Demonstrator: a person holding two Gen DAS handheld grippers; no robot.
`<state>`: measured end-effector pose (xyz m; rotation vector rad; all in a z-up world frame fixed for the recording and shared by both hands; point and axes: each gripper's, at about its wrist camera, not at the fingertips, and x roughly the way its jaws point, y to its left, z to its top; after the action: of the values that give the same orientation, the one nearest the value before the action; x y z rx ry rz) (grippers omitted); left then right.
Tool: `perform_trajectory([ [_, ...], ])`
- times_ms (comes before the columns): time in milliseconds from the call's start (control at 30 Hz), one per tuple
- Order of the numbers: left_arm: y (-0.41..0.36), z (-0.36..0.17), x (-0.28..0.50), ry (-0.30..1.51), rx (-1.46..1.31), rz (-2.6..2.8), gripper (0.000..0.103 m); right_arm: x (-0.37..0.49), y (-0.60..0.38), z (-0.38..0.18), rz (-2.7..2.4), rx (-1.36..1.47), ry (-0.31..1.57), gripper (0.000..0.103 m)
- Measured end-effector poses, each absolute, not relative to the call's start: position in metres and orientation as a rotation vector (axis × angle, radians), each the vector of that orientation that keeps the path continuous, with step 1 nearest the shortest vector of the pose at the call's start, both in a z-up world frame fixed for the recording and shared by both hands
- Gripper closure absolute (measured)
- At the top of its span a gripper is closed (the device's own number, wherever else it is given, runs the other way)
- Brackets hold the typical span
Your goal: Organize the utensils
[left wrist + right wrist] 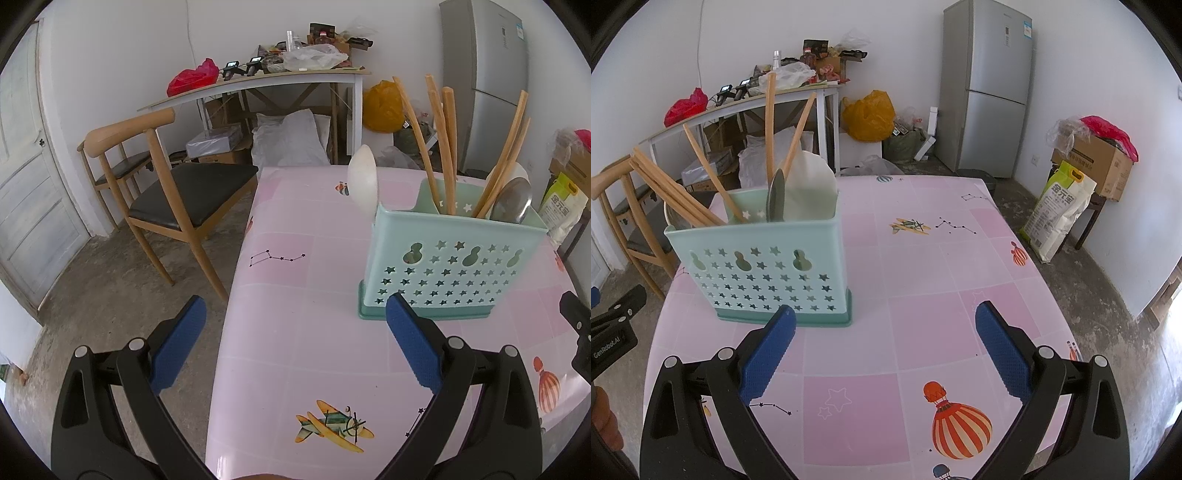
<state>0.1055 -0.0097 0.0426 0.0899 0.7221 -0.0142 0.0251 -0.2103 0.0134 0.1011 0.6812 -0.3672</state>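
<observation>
Both my hand-held grippers are wide open with nothing in them. From my left hand-held gripper (295,317) the mint-green utensil holder (450,266) stands upright just ahead and to the right, its base right by my right fingertip (406,332). From my right hand-held gripper (884,321) the same holder (761,273) sits ahead and to the left, its base just past my left fingertip (775,339). It's already loaded: wooden chopsticks (443,147) lean out at different angles, a white spoon (364,181) pokes up at one end, and a metal spoon (511,201) is at the other.

The counter (923,295) has a pink checked cover printed with planes, hot-air balloons and constellations. Around it: a wooden chair (166,192) with a dark seat, a cluttered white side table (258,81) against the wall, a yellow bag (868,114) on the floor, a grey fridge (990,88), a cardboard box (1097,166) and a rice sack (1060,210). Bare concrete floor.
</observation>
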Motion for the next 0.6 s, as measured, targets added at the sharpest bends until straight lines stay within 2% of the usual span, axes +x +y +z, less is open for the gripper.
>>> perform_trajectory([
  [600, -0.0131, 0.0403, 0.1073, 0.726, 0.090, -0.019, 0.009, 0.0250, -0.2103, 0.0137, -0.368, 0.100, 0.682, 0.008],
])
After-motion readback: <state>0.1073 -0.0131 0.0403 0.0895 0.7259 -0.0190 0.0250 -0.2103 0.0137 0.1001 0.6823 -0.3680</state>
